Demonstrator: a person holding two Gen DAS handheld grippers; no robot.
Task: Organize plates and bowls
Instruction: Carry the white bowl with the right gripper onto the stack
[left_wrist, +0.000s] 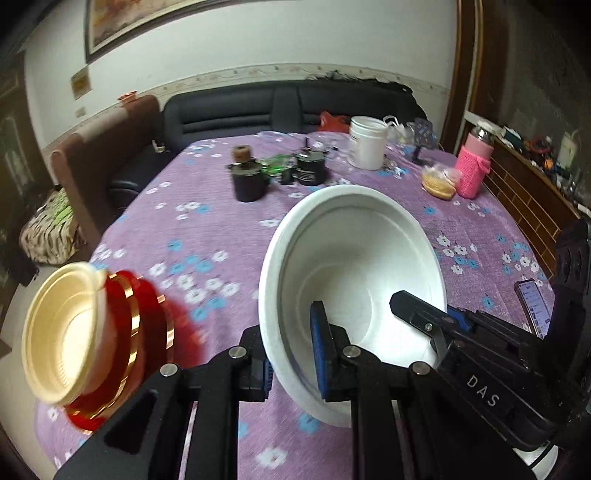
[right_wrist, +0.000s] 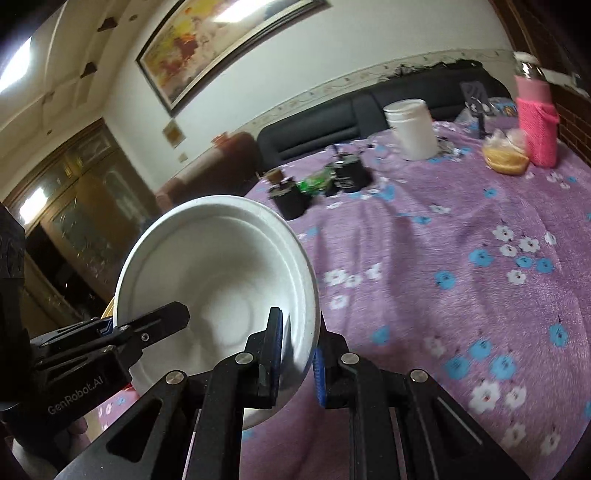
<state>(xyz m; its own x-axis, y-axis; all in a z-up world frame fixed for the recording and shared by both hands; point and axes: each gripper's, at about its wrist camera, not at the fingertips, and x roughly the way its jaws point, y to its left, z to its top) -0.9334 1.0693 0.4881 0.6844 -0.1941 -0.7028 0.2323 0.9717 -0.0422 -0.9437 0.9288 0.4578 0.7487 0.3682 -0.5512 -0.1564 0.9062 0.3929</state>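
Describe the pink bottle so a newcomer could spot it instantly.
Start at the purple flowered tablecloth and look to its far right edge, near the brick wall. The pink bottle stands upright beside a bagged yellowish bun; unlike the white jar, it wears a knitted pink sleeve.

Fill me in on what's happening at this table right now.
A person is sorting dishes with two handheld tools. Both the left tool and the right tool are clamped on the rim of the same white bowl, on opposite sides, holding it tilted above the purple flowered tablecloth. Off to one side sits a stack of a cream bowl on red gold-rimmed plates. Jars, a white tub and a pink bottle stand at the far end.
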